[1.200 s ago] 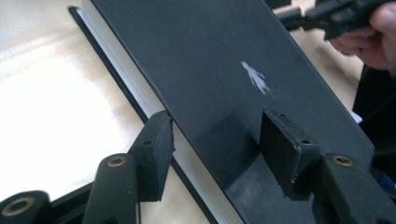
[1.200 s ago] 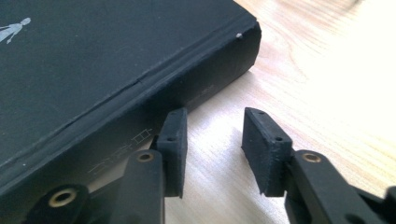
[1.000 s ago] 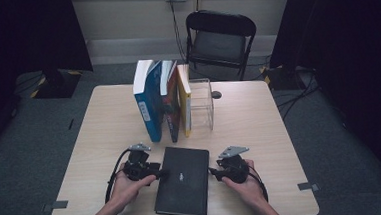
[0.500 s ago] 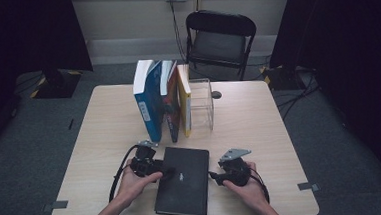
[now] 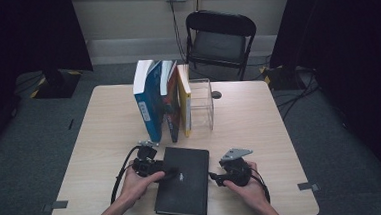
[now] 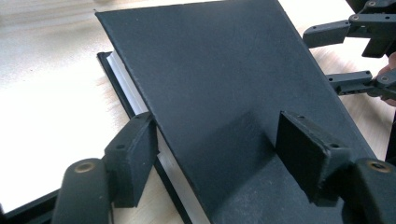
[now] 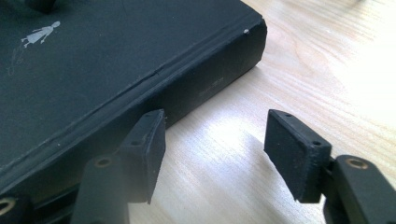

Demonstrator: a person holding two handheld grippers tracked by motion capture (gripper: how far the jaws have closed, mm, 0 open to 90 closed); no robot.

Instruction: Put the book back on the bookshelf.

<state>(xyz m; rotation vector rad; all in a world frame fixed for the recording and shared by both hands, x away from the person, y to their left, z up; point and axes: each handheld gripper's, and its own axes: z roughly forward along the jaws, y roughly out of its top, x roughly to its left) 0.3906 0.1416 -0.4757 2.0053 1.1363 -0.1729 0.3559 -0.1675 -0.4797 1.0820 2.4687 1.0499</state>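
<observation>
At the table's near edge, black book (image 5: 183, 180) lying flat, cover lifting between left gripper's (image 6: 219, 154) just-spreading jaws, right gripper (image 7: 212, 149) just widening beside the spine, pinching nothing.

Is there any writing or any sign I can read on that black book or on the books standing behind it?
Black book, cover: a small pale figure emblem, no words.
Black book, spine: faint embossed lettering, too dim to read.
Blue book, spine: pale marks, too small to read.
Yellow book: nothing legible.

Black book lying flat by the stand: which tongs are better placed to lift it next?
Left. The left tongs already straddle the black book's raised cover; the right tongs stand open beside its spine.
</observation>
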